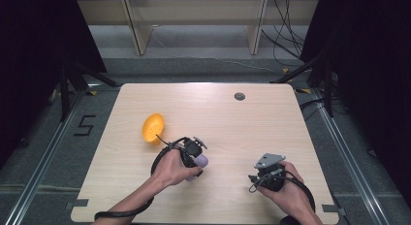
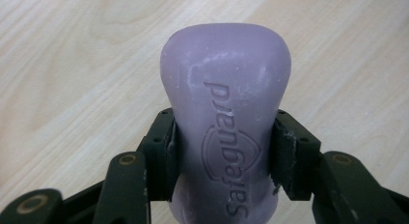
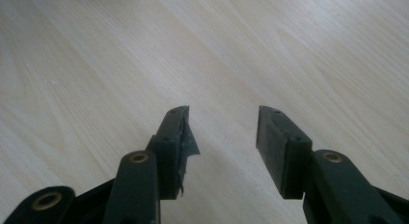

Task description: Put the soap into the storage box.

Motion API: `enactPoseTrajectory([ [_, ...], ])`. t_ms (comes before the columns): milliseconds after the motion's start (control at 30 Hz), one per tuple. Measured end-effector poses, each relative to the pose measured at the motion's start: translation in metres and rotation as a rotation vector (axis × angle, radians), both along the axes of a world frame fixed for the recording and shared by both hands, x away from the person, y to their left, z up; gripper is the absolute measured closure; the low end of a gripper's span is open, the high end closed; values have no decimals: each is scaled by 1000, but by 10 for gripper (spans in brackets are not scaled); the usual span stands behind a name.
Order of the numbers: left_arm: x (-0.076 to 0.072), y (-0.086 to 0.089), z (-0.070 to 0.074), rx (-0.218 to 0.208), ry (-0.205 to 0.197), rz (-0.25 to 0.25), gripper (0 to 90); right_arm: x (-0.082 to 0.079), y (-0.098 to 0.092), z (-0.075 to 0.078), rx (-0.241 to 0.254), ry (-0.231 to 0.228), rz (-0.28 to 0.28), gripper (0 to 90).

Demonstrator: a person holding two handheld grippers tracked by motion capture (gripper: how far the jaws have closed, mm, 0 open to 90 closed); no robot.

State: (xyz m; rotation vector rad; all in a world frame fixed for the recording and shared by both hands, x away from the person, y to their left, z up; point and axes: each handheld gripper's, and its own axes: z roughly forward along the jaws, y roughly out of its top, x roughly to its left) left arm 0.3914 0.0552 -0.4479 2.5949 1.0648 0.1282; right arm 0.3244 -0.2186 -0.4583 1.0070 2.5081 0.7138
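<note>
Clamped between the black jaws of the left gripper (image 2: pixel 224 151) was a lilac, embossed bar of soap (image 2: pixel 225 113), held just over the pale wooden table (image 1: pixel 232 118). An orange plastic bowl (image 1: pixel 153 128) lay tilted nearby, empty, so any placing seemingly remained undone. Further right, the right gripper (image 3: pixel 223 137) hovered, jaws apart, holding nothing.

Embossed "Safeguard" with a shield logo on the purple soap bar (image 2: pixel 225 132); "5" marked on the floor (image 1: pixel 85 125).
</note>
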Motion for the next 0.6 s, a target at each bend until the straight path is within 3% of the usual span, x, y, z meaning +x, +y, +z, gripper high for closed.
enactPoseTrajectory([
  [167,5,7,3,7,-14,29,493,0,0,1,1,1,1,554],
  [400,11,17,4,5,-26,115,493,0,0,1,0,0,2,554],
  [467,13,20,5,25,-26,116,493,0,0,1,1,1,1,554],
  [600,16,24,7,2,-36,166,493,0,0,0,0,-4,-1,554],
])
